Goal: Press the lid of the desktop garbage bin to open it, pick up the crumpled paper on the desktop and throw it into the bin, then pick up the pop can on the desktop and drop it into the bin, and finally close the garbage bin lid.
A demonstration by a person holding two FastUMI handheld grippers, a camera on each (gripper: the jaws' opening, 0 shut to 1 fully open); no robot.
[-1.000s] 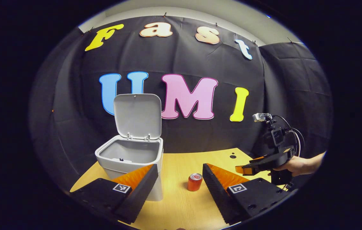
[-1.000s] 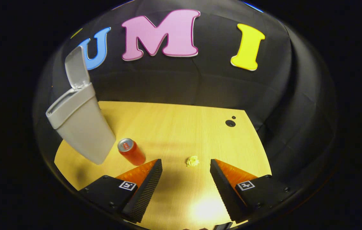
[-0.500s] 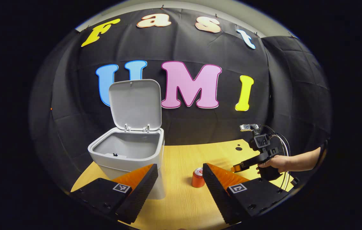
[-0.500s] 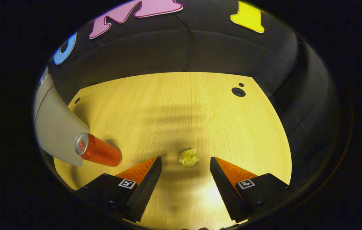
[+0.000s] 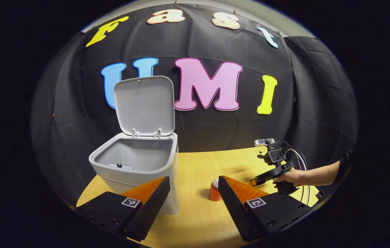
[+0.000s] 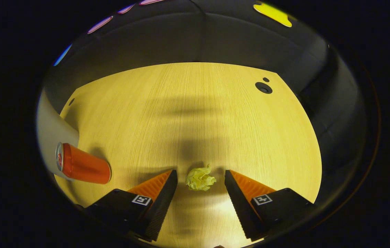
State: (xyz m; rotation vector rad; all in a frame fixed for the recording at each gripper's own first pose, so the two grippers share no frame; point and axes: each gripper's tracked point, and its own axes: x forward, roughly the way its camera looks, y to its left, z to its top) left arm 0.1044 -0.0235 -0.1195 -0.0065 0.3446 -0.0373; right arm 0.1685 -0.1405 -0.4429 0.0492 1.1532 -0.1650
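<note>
Straddling the small yellow crumpled paper ball (image 6: 200, 179) at lower centre, the right gripper (image 6: 200, 182) has jaws apart, ready to pinch. Left gripper (image 5: 193, 187) idles apart by the lid-up grey plastic bin (image 5: 136, 162); orange can (image 6: 83, 168) waits lower left.

I count one garbage bin (image 5: 136, 165) with one lid (image 5: 144, 105), one pop can (image 6: 84, 164), one crumpled paper (image 6: 199, 179), on one counter (image 6: 198, 117).
</note>
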